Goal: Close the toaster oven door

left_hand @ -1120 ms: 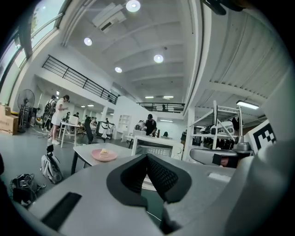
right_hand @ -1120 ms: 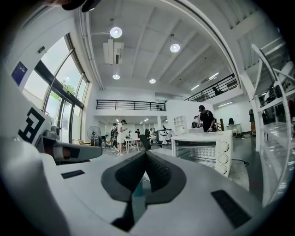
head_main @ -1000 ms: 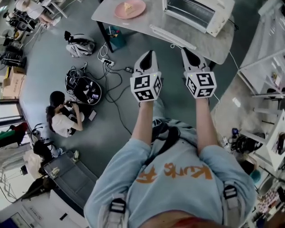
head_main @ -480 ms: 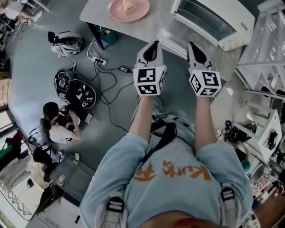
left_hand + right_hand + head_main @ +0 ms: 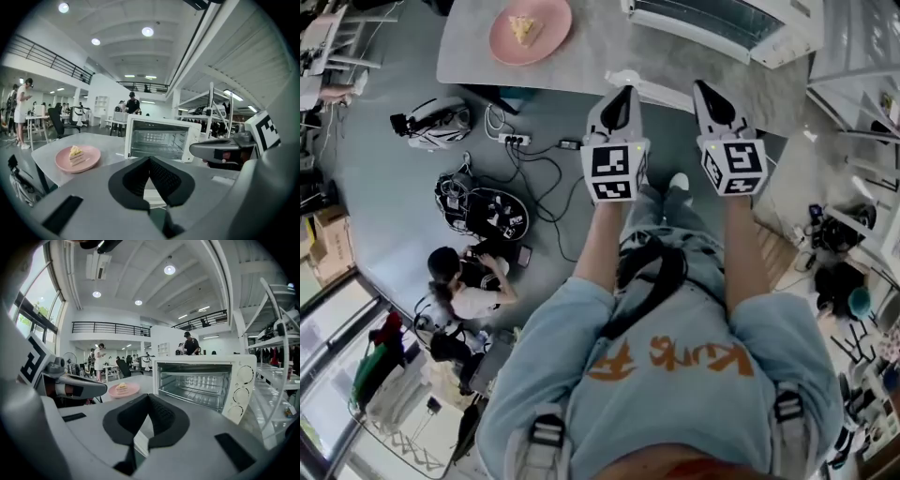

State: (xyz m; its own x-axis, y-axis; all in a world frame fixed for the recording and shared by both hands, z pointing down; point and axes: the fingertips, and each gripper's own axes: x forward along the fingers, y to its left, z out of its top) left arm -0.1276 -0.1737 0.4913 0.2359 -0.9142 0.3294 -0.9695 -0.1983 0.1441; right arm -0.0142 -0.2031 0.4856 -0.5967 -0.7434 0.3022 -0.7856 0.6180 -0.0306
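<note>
1 toaster oven (image 5: 722,23), door (image 5: 661,91) hanging open, & 1 plate (image 5: 548,39) carrying 1 cake slice (image 5: 523,28) are sitting on 1 table (image 5: 581,67). Left gripper (image 5: 623,94) & right gripper (image 5: 705,89) are hovering fully closed, empty.

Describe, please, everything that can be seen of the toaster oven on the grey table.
The toaster oven is a white box, seemingly painted metal, standing upright on the grey table. Its door is open, folded down toward the table's near edge, so the shiny metal inside and a wire rack show. Three round knobs sit in a column on its right panel. Only the table touches it.
</note>
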